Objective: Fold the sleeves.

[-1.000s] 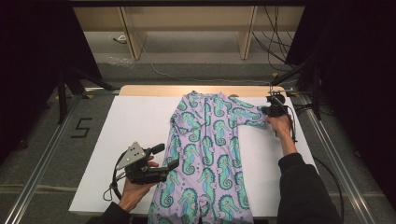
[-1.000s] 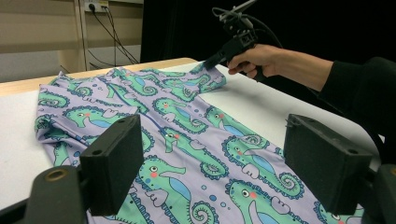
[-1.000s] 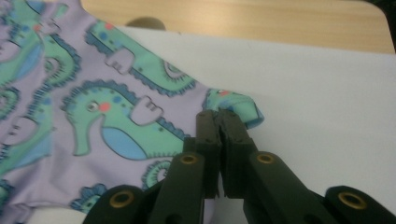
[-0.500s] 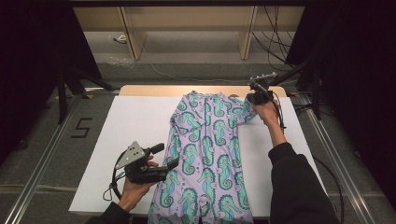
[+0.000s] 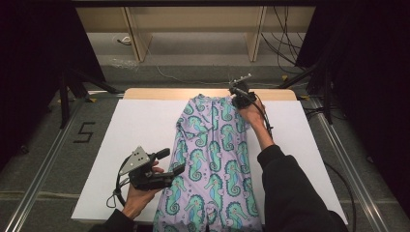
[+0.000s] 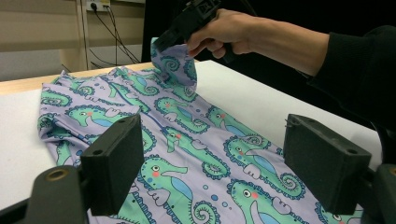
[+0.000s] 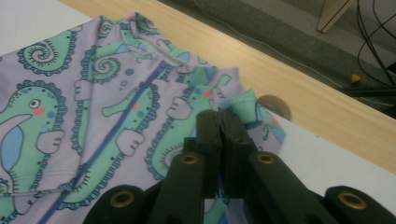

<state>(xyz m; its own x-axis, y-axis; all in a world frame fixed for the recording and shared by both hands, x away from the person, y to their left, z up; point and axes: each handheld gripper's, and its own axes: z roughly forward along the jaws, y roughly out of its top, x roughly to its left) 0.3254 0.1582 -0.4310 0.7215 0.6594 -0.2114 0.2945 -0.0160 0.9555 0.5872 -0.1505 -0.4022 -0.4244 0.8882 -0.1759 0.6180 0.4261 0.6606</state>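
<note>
While lifted off the white table [image 5: 145,121], seahorse-print garment [image 5: 212,159] pinched at sleeve by right gripper [image 5: 238,93]; left gripper [image 5: 167,164] wide apart, holding nothing.

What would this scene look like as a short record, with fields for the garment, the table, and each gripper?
garment: lilac seahorse-print onesie, laid flat lengthwise, its sleeve lifted at the far right
table: white sheet over a wooden top, wood strip showing along the far edge
left gripper: jaws open, held at the onesie's left edge near the person, gripping nothing
right gripper: jaws closed on the sleeve fabric, raising it above the table
right hand: wrapped around the gripper handle, black sleeve behind it
</note>
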